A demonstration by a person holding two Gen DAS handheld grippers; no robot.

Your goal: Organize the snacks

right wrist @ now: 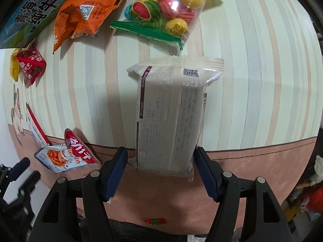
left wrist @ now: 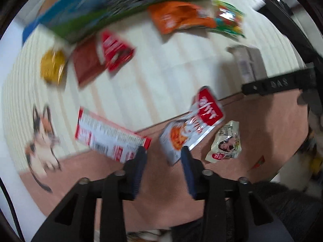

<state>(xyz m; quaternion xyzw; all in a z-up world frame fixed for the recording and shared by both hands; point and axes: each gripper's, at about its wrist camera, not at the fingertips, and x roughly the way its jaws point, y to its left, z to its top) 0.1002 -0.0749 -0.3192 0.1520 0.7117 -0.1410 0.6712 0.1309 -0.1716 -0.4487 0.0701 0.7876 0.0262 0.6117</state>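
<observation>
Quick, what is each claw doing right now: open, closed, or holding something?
Left claw: open, holding nothing.
Right claw: around the white snack packet; a firm grip cannot be told.

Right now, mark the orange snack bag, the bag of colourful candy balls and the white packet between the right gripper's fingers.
orange snack bag (right wrist: 84,14): right wrist view, middle of its crumpled back.
bag of colourful candy balls (right wrist: 165,10): right wrist view, clear centre over the balls.
white packet (right wrist: 171,117): right wrist view, printed back panel.
</observation>
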